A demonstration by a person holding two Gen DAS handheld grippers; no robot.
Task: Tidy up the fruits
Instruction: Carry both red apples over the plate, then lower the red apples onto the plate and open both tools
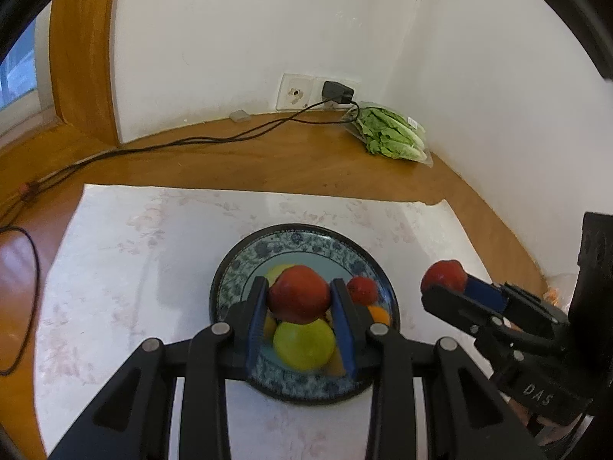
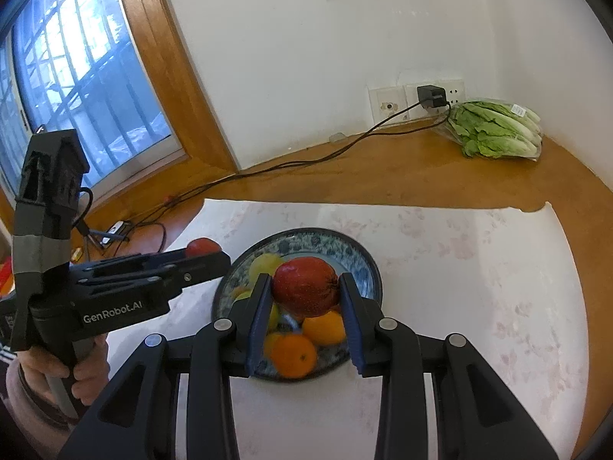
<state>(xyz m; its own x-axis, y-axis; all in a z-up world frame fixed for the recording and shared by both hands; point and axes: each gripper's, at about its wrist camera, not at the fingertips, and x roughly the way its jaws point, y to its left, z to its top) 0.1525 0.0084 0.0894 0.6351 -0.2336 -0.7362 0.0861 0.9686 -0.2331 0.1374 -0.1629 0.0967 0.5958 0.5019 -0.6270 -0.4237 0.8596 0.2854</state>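
A blue-patterned plate [image 1: 291, 239] [image 2: 306, 241] sits on a white cloth and holds a yellow-green fruit [image 1: 304, 345], a small red fruit [image 1: 362, 289] and oranges [image 2: 293, 356]. My left gripper [image 1: 299, 287] hangs above the plate, shut on a red apple [image 1: 299, 297]. From the right wrist it shows at the left [image 2: 207, 255], its apple [image 2: 203, 246] peeking over the fingers. My right gripper [image 2: 304, 287] is shut on a second red apple [image 2: 306, 293] over the plate. In the left wrist view that gripper [image 1: 446, 283] is right of the plate with its apple [image 1: 440, 274].
The white floral cloth [image 1: 134, 253] covers part of a wooden table. A bag of lettuce [image 1: 390, 134] lies in the far corner by the wall. A charger [image 1: 337, 92] and its cable [image 1: 191, 140] run across the back. A window [image 2: 76, 76] is at the left. A hand [image 2: 88, 379] holds the left gripper.
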